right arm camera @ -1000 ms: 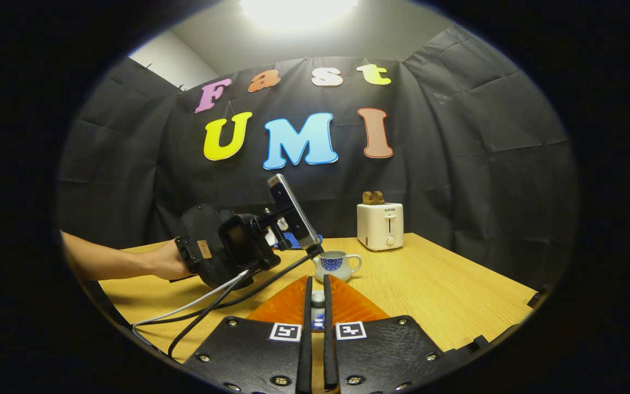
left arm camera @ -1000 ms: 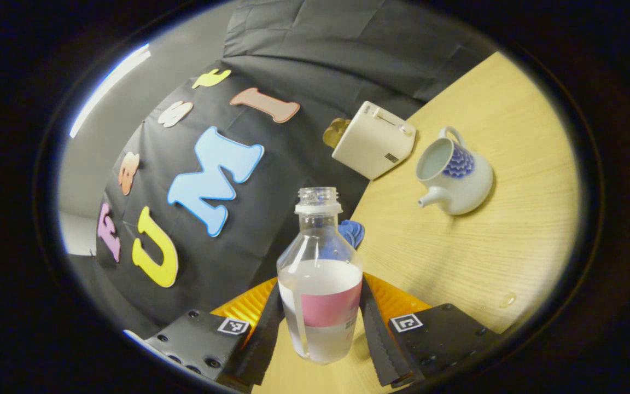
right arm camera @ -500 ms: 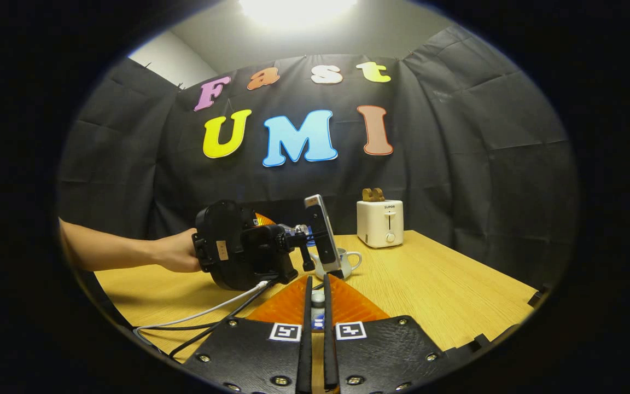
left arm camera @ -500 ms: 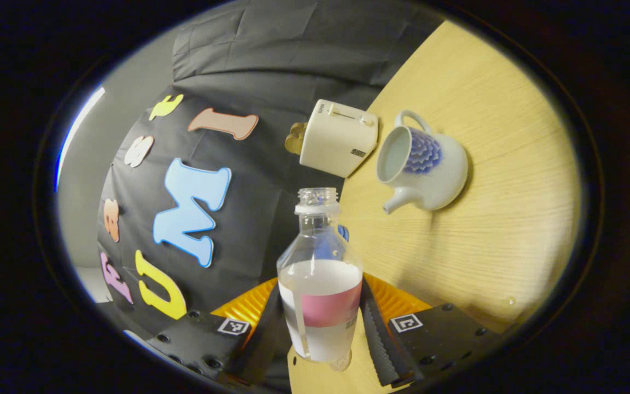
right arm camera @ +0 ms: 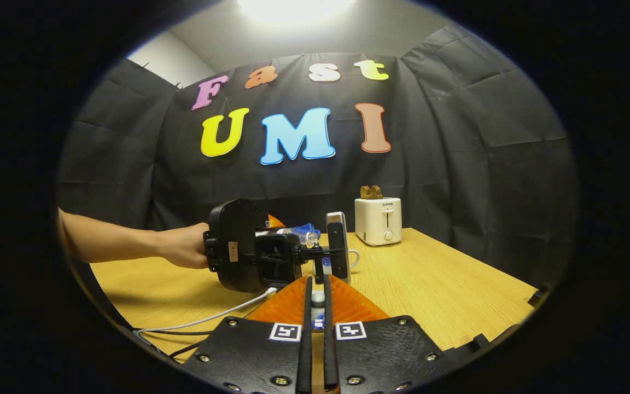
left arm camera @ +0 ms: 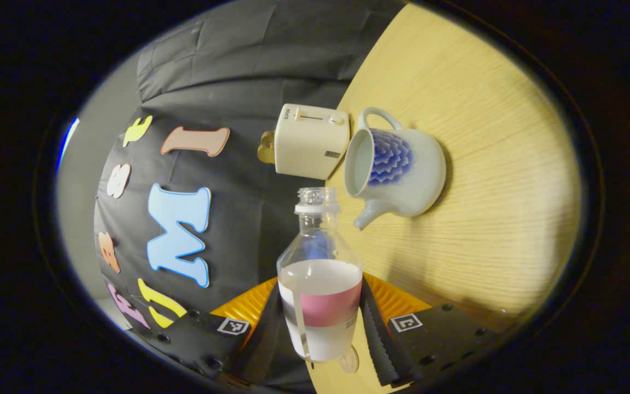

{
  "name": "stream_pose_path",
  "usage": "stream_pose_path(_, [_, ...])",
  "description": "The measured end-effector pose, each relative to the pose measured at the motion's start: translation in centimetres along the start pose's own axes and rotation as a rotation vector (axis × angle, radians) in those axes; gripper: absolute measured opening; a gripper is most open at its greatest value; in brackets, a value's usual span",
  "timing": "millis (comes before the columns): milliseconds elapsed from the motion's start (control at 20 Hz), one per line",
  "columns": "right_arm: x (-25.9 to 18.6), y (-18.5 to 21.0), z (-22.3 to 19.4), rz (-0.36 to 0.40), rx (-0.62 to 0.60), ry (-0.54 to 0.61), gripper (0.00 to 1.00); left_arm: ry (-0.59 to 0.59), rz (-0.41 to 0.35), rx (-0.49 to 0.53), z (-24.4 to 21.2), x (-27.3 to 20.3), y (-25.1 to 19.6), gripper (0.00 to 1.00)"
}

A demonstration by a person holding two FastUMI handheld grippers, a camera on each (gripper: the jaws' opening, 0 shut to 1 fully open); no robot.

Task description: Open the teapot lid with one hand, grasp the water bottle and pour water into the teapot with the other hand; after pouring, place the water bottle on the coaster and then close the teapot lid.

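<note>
Between the left tongs [left arm camera: 323, 320], the water bottle [left arm camera: 320, 284] is pinched at its labelled waist, one finger pressing on each side. The bottle is uncapped and partly filled; in the left gripper view its open neck points toward the teapot [left arm camera: 397, 169], stopping just short of the rim, near the spout. The teapot stands lidless on the tabletop [left arm camera: 490, 180], its opening bare, handle turned toward the toaster [left arm camera: 309, 139] just beside it at the tabletop's back edge. The whole scene there appears rolled hard sideways.

In the right gripper view, the left tongs' body [right arm camera: 249, 254] is held by a hand [right arm camera: 184, 251] low over the tabletop, lying roughly level, with the bottle's neck just visible past it. The teapot is mostly hidden behind that rig.

The right tongs [right arm camera: 318, 317] are pressed nearly together on the lid [right arm camera: 318, 300], its small knob caught between both fingers, held well short of the teapot.
</note>
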State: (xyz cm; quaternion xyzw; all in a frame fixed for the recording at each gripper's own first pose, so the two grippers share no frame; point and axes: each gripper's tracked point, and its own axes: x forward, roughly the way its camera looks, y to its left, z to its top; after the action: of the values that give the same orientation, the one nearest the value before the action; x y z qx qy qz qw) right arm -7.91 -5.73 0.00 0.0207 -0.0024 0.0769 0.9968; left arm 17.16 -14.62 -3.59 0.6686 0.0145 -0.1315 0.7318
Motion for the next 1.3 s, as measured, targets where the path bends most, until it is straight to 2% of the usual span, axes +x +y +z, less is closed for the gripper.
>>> stream_pose_path(500, [-0.1, -0.4, 0.1, -0.006, 0.002, 0.001, 0.08, 0.005, -0.008, 0.136, 0.8, 0.3, 0.7, 0.85])
stream_pose_path(950, [-0.1, -0.6, 0.1, -0.006, 0.005, 0.004, 0.08, 0.012, 0.006, 0.311, 1.5, 0.2, 2.3, 0.85])
stream_pose_path(1300, [-0.1, -0.6, 0.3, -0.006, 0.004, 0.005, 0.08, 0.021, -0.011, 0.384, 1.5, 0.3, 2.5, 0.85])
